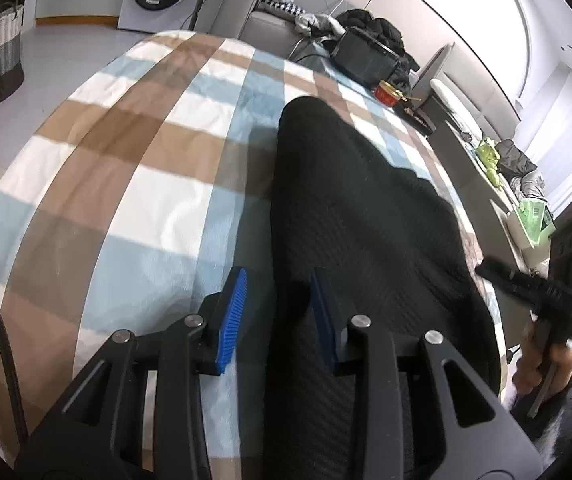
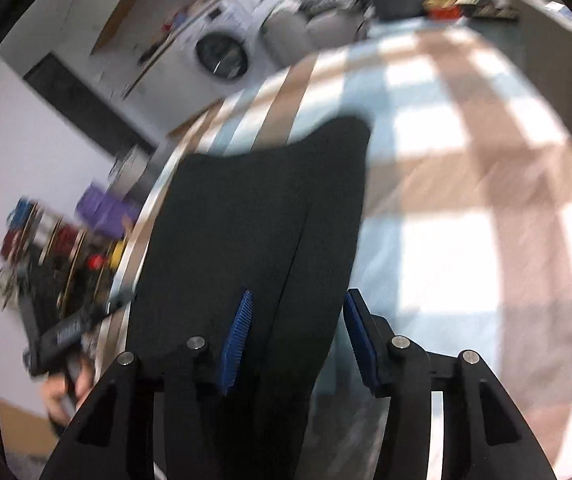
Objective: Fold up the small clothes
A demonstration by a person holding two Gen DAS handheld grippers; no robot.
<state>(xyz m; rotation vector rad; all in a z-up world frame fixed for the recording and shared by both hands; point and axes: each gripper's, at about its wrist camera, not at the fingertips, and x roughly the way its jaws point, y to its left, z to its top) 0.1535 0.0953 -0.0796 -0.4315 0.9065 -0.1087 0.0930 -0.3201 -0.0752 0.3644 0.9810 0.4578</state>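
Left wrist view. The black garment (image 1: pixel 357 216), a ribbed knit piece, lay flat on the checked cloth (image 1: pixel 126 152) that covered the table; all places below are given relative to this garment. The left gripper (image 1: pixel 276 320) hovered over the garment's near left edge with its jaws parted, one blue pad (image 1: pixel 232 320) over bare cloth just beside the hem and the other above the knit; nothing lay clamped between them. The red jar (image 1: pixel 387 92) stood beyond the garment's far end, well apart from it.

Right wrist view (motion-blurred). The same garment (image 2: pixel 254 220) ran away from the camera, its far corner drawn to a rounded tip. The right gripper (image 2: pixel 297 336) was likewise spread wide and empty, one pad above the fabric and the other just off the garment's right edge, over the checked cloth (image 2: pixel 465 200).

Handling, as judged: the knit appeared light, soft and limp, liable to sag and stretch when lifted, though not slippery or fragile. A hold on the near hem at both corners, taking the full thickness, seemed best for carrying the edge over evenly.
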